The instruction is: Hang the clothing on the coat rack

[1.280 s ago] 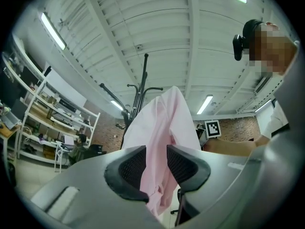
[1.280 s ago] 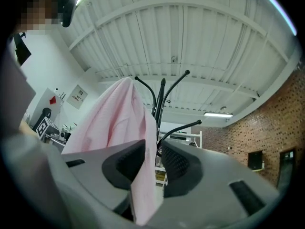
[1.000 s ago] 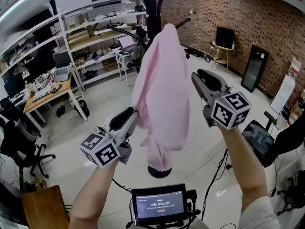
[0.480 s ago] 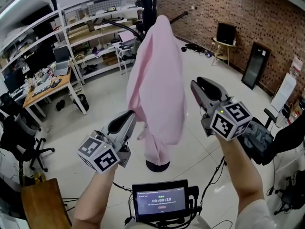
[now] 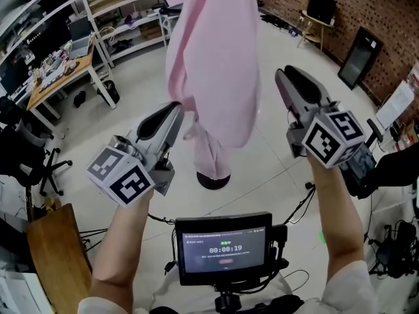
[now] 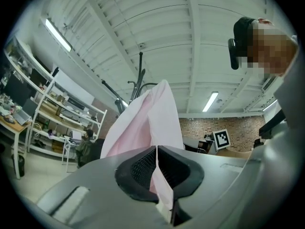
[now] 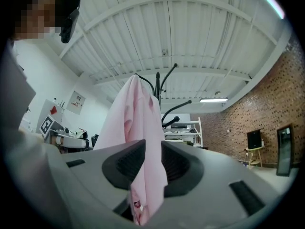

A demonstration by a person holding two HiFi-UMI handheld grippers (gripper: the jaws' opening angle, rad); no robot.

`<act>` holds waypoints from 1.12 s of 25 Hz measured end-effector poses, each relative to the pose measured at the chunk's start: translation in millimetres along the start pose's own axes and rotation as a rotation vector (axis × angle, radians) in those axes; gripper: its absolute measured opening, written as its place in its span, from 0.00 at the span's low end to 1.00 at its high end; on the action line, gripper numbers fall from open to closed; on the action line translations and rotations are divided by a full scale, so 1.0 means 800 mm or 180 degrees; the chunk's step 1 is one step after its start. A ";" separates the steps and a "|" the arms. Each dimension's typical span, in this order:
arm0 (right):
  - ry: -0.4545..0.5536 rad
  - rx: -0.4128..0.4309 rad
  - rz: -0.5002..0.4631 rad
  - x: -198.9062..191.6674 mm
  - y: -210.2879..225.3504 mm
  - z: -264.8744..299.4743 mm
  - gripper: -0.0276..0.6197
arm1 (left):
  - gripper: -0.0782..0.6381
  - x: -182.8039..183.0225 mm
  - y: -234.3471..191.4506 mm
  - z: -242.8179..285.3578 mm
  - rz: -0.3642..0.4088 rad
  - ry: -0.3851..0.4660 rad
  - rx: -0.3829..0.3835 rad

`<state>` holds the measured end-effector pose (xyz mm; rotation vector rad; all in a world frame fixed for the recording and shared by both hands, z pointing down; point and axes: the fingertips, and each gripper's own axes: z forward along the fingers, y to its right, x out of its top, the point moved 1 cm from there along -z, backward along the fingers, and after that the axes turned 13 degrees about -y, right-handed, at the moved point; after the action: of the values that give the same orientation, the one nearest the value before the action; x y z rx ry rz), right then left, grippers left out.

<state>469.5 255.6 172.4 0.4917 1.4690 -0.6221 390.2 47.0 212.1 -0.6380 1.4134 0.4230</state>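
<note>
Clothing, pink and soft, hangs on the black coat rack and drapes down toward the rack's round foot. The left gripper has its jaws squeezed together on a thin fold at the cloth's edge. The right gripper sits just beside the cloth, jaws apart, gripping nothing.

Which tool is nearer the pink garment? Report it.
Left. The left tool is shut on the pink garment; the right tool stands open beside its right edge, unclamped.
</note>
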 end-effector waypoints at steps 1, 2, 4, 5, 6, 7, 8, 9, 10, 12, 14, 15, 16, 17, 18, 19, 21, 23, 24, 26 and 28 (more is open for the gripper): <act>-0.0015 0.0002 0.0008 -0.004 -0.001 -0.001 0.23 | 0.13 -0.003 0.000 -0.001 -0.0017 -0.0011 0.0004; -0.0029 0.0002 0.0014 -0.007 -0.003 -0.003 0.23 | 0.13 -0.005 0.001 -0.003 -0.0035 -0.0021 0.0008; -0.0053 -0.0002 0.0007 -0.013 -0.007 -0.005 0.23 | 0.13 -0.011 0.001 -0.007 -0.0067 -0.0033 0.0012; -0.0065 -0.0008 -0.0007 -0.016 -0.010 -0.006 0.23 | 0.13 -0.013 0.002 -0.009 -0.0079 -0.0037 0.0012; -0.0077 -0.0013 -0.0022 -0.019 -0.013 -0.007 0.23 | 0.13 -0.015 0.002 -0.012 -0.0090 -0.0043 0.0013; -0.0090 -0.0018 -0.0036 -0.021 -0.016 -0.008 0.23 | 0.13 -0.017 0.003 -0.013 -0.0099 -0.0051 0.0013; -0.0104 -0.0021 -0.0047 -0.024 -0.018 -0.010 0.22 | 0.13 -0.020 0.004 -0.015 -0.0106 -0.0060 0.0013; -0.0118 -0.0022 -0.0053 -0.027 -0.020 -0.011 0.22 | 0.13 -0.022 0.006 -0.016 -0.0113 -0.0068 0.0013; -0.0133 -0.0023 -0.0057 -0.030 -0.022 -0.012 0.21 | 0.13 -0.024 0.007 -0.017 -0.0119 -0.0073 0.0013; -0.0163 -0.0023 -0.0059 -0.036 -0.026 -0.014 0.21 | 0.13 -0.027 0.008 -0.020 -0.0134 -0.0081 0.0014; -0.0188 -0.0019 -0.0054 -0.041 -0.031 -0.016 0.18 | 0.13 -0.029 0.010 -0.025 -0.0147 -0.0085 0.0015; -0.0201 -0.0015 -0.0048 -0.044 -0.034 -0.018 0.17 | 0.13 -0.030 0.010 -0.027 -0.0150 -0.0085 0.0016; -0.0214 -0.0010 -0.0039 -0.046 -0.037 -0.019 0.15 | 0.11 -0.031 0.011 -0.030 -0.0153 -0.0086 0.0016; -0.0228 -0.0005 -0.0028 -0.049 -0.040 -0.020 0.15 | 0.11 -0.032 0.012 -0.032 -0.0155 -0.0089 0.0014; -0.0243 0.0000 -0.0014 -0.052 -0.043 -0.021 0.14 | 0.11 -0.033 0.013 -0.035 -0.0157 -0.0095 0.0011; -0.0258 0.0003 -0.0002 -0.054 -0.046 -0.022 0.14 | 0.11 -0.035 0.013 -0.037 -0.0160 -0.0102 0.0006; -0.0284 0.0000 0.0010 -0.059 -0.054 -0.023 0.14 | 0.11 -0.038 0.012 -0.042 -0.0170 -0.0110 -0.0015; -0.0308 -0.0032 0.0009 -0.064 -0.061 -0.022 0.14 | 0.11 -0.042 0.008 -0.047 -0.0191 -0.0116 -0.0056; -0.0317 -0.0042 0.0009 -0.066 -0.066 -0.021 0.14 | 0.11 -0.044 0.005 -0.051 -0.0202 -0.0120 -0.0068; -0.0333 -0.0007 0.0014 -0.072 -0.079 -0.014 0.14 | 0.11 -0.046 -0.002 -0.063 -0.0218 -0.0124 -0.0039; -0.0354 0.0037 0.0013 -0.076 -0.088 -0.013 0.14 | 0.11 -0.047 -0.002 -0.072 -0.0228 -0.0123 -0.0013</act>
<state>415.8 214.2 236.9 0.4619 1.3598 -0.6449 342.4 12.8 247.3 -0.6783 1.3492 0.3798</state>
